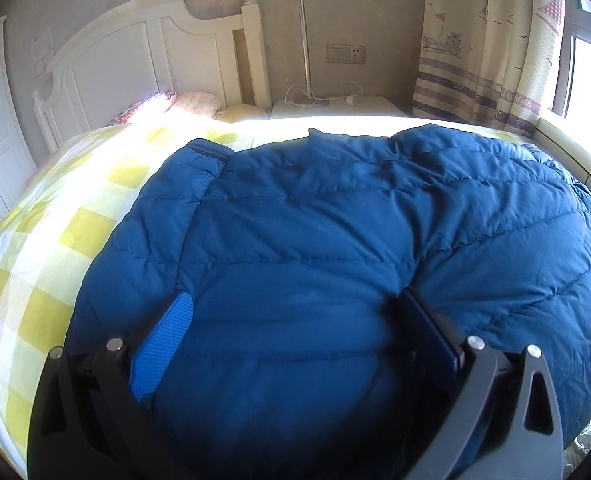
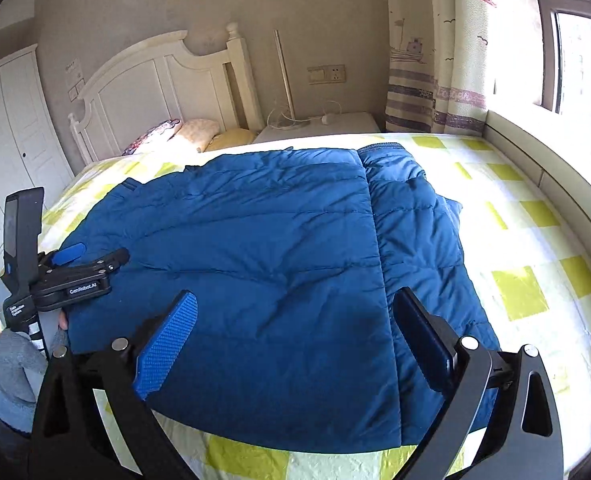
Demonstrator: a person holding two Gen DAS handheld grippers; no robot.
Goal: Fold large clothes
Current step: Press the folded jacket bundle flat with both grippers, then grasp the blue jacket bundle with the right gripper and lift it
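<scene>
A large blue quilted down jacket [image 2: 263, 264] lies folded on the bed; it also fills the left wrist view [image 1: 335, 232]. A sleeve is folded over its right side [image 2: 411, 216]. My left gripper [image 1: 295, 300] is open, low over the jacket's near part, with padding bulging between the fingers. From the right wrist view the left gripper [image 2: 95, 254] rests at the jacket's left edge. My right gripper [image 2: 295, 312] is open and empty, hovering above the jacket's near edge.
The bed has a yellow and white checked sheet [image 2: 527, 248]. Pillows [image 2: 199, 136] lie by the white headboard [image 2: 155, 80]. A nightstand [image 2: 319, 126] stands beyond the bed. A curtain [image 2: 435, 60] and window ledge [image 2: 543, 152] run on the right, a white wardrobe [image 2: 3, 140] on the left.
</scene>
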